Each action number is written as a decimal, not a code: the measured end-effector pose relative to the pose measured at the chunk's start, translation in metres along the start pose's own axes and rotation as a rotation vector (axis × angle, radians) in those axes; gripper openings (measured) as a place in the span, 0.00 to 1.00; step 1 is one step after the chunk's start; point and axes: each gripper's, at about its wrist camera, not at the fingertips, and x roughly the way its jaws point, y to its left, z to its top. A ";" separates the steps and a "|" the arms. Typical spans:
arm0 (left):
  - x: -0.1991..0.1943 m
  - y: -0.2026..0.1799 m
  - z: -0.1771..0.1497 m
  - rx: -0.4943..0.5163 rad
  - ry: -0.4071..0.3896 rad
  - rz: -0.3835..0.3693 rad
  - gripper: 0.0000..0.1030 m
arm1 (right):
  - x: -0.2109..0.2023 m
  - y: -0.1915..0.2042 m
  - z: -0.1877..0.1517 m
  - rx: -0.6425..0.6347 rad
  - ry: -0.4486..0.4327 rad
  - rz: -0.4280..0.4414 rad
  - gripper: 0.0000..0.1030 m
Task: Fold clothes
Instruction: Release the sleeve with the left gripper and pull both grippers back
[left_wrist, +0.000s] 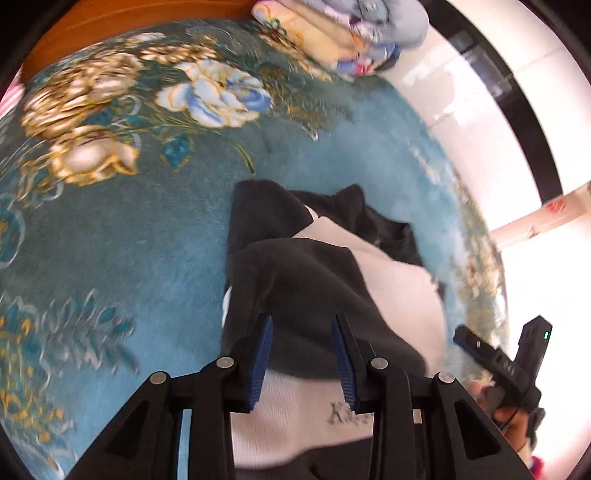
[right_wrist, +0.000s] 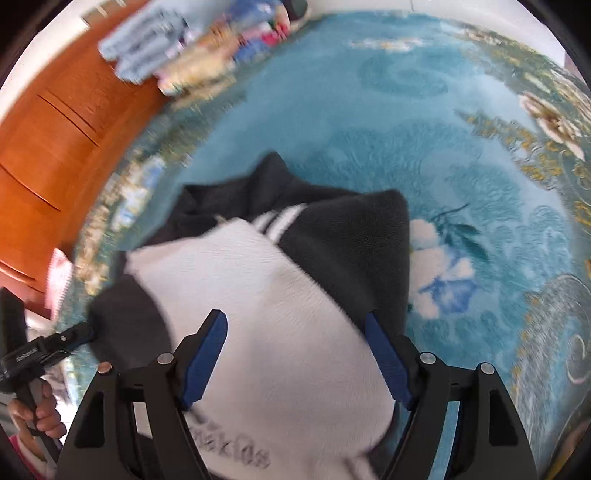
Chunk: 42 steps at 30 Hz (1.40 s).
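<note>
A black-and-white fleece garment (left_wrist: 314, 266) lies partly folded on a blue floral carpet (left_wrist: 129, 221). Grey lettering (left_wrist: 347, 415) marks its white panel. My left gripper (left_wrist: 303, 321) hovers open over a black fold, pads apart. In the right wrist view the same garment (right_wrist: 288, 295) shows a white panel, a striped trim (right_wrist: 277, 221) and black sleeves. My right gripper (right_wrist: 293, 315) stands wide open above the white panel with nothing between its fingers. Each view catches the other gripper at its edge, the right one (left_wrist: 495, 360) and the left one (right_wrist: 48, 347), each held in a hand.
A pile of folded clothes (left_wrist: 340, 33) (right_wrist: 192, 48) sits at the carpet's far edge. Orange wooden furniture (right_wrist: 48, 140) borders one side and a white floor (left_wrist: 480, 110) the other. A pink item (right_wrist: 59, 280) lies by the wood.
</note>
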 end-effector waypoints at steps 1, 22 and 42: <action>-0.010 0.001 -0.005 -0.017 -0.009 -0.005 0.36 | -0.011 0.000 -0.006 0.012 -0.019 0.019 0.77; -0.210 -0.013 -0.136 0.008 -0.233 0.046 0.45 | -0.141 0.023 -0.107 0.202 -0.139 0.326 0.99; -0.085 -0.007 -0.168 -0.112 0.112 0.187 0.64 | -0.079 -0.034 -0.168 0.011 0.201 0.181 0.99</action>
